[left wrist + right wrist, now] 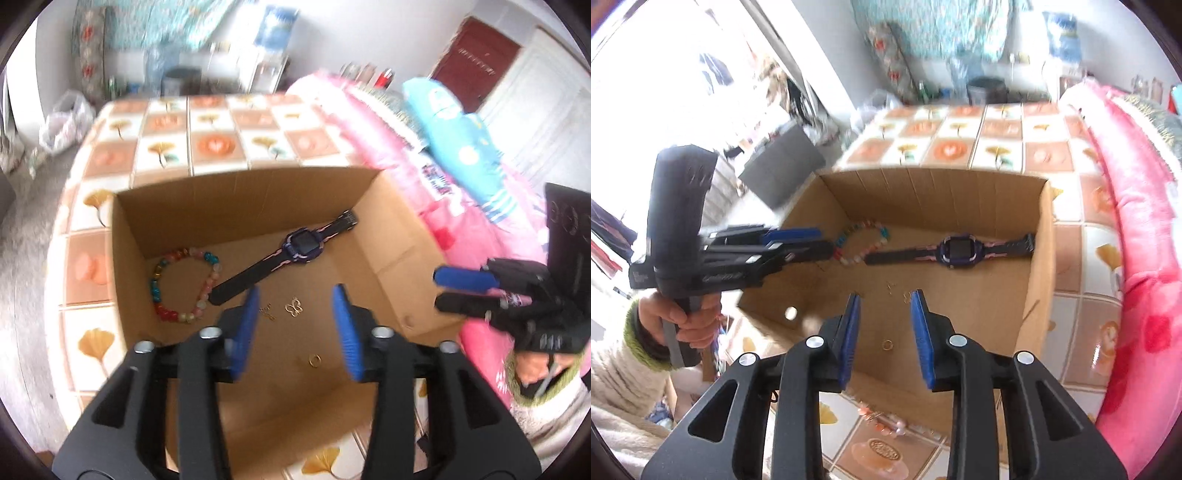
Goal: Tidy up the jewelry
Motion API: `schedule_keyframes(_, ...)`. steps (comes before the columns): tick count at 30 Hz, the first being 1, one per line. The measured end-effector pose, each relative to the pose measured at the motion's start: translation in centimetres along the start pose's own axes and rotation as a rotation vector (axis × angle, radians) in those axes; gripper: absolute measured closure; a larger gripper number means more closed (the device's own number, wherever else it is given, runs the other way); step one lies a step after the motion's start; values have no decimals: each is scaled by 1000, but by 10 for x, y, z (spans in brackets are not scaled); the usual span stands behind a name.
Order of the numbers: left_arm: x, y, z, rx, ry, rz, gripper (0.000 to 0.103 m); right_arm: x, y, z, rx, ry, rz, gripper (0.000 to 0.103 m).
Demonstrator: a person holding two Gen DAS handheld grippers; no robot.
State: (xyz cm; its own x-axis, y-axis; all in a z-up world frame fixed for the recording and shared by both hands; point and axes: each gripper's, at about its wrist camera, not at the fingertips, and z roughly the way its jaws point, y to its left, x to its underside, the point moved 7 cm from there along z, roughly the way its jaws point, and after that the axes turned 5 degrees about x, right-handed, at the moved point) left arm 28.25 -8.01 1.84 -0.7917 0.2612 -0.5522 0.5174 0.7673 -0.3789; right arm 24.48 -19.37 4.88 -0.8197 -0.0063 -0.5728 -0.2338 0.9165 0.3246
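Observation:
An open cardboard box [236, 192] [923, 192] sits on a tiled-pattern bed cover. On its floor lie a colourful bead bracelet [162, 275] [877, 232], a purple-and-black watch [301, 245] [955, 251], a gold butterfly pendant [294, 307], a small gold piece [267, 312] [891, 287] and a gold ring [314, 360] [887, 344]. My left gripper [295, 295] [825, 242] hangs open over the box, with nothing between its blue pads. My right gripper [886, 297] [439, 290] is open too, above the box's near part and holding nothing.
A pink quilt [388, 140] [1137, 229] and a blue pillow [454, 133] lie along the right side of the bed. Another bead bracelet [886, 422] lies on the cover in front of the box. A person's hand [683, 321] holds the left gripper's handle.

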Motion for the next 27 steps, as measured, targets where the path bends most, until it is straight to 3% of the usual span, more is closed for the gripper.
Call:
schedule_keyframes(7, 53, -20, -82, 15, -177, 113, 44, 43, 1, -60, -28, -155, 83, 65)
schedule_keyframes(13, 111, -30, -108, 63, -249, 104, 36, 100, -7, -55, -12, -151, 199, 63)
schedule_keyframes(16, 134, -40, -95, 96, -231, 101, 36, 125, -8, -41, -23, -116, 258, 63)
schedule_keyframes(20, 157, -51, -63, 48, -194, 143, 36, 148, -11, -13, 57, -74, 262, 63)
schedule_keyframes(22, 165, -56, -46, 78, -161, 127, 36, 155, -13, 3, 58, -54, 281, 66)
schedule_keyframes(27, 176, -71, -7, 48, -104, 189, 60, 171, -13, 31, 100, -6, 268, 76)
